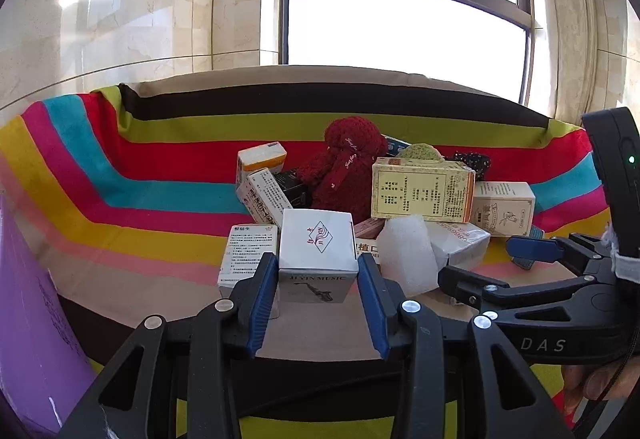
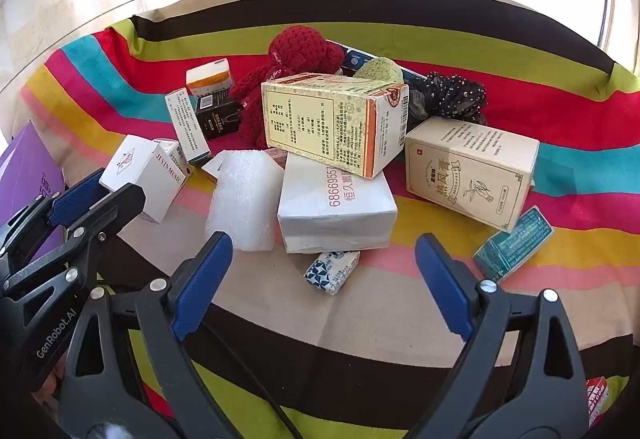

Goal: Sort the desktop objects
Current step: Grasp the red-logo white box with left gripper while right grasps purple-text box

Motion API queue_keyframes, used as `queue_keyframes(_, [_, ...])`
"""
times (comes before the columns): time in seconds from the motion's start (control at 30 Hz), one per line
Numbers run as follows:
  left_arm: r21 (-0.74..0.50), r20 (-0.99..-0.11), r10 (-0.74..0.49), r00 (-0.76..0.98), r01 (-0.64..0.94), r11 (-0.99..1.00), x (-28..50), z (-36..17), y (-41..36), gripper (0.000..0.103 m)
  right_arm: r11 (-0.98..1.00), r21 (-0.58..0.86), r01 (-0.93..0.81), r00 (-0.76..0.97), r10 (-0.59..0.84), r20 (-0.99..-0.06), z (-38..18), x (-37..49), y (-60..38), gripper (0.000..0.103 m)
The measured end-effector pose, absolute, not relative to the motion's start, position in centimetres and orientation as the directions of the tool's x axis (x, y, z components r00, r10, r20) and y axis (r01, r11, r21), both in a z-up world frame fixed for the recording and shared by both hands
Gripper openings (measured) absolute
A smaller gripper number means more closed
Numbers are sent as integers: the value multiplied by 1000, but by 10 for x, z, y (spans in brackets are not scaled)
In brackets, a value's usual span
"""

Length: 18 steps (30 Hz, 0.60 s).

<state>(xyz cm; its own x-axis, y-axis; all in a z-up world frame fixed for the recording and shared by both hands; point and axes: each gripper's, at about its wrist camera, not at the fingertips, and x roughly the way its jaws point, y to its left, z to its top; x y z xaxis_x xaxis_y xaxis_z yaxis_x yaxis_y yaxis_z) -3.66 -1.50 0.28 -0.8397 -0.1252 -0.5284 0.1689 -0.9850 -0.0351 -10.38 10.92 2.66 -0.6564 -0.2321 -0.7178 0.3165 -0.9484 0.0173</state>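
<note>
At near left, left claw (image 1: 318, 293) pinching white music box (image 1: 318, 251); next, lift clear of pile. Right claw (image 2: 324, 279) spread, empty.

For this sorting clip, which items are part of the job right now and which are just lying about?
In play:
- white JI YIN MUSIC box, between the left claw pads
- right claw, open, over the small blue-patterned packet

Lying about:
- red knitted item
- yellow box
- foam piece
- purple box
</note>
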Motion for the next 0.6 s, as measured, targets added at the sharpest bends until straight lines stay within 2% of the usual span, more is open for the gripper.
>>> queue_keyframes(0.27, [-53,-538,-112,-836,167,-985,-38,1,-19,41,-948,22,318,-641,-232,-732,27,-122,113,89])
queue_keyframes(0.37, [-40,-527,-118,-842,163,-986,-36,1,-15,41,-942,131,308,-640,-307,-704,32,-117,129,89])
queue_keyframes(0.47, [-35,-523,-124,-844,166,-985,-35,2,-13,41,-949,54,312,-632,-249,-734,27,-119,123,89])
queue_keyframes(0.6, [-35,-520,-124,-845,166,-985,-34,2,-12,42,-945,33,324,-609,-236,-757,16,-128,118,86])
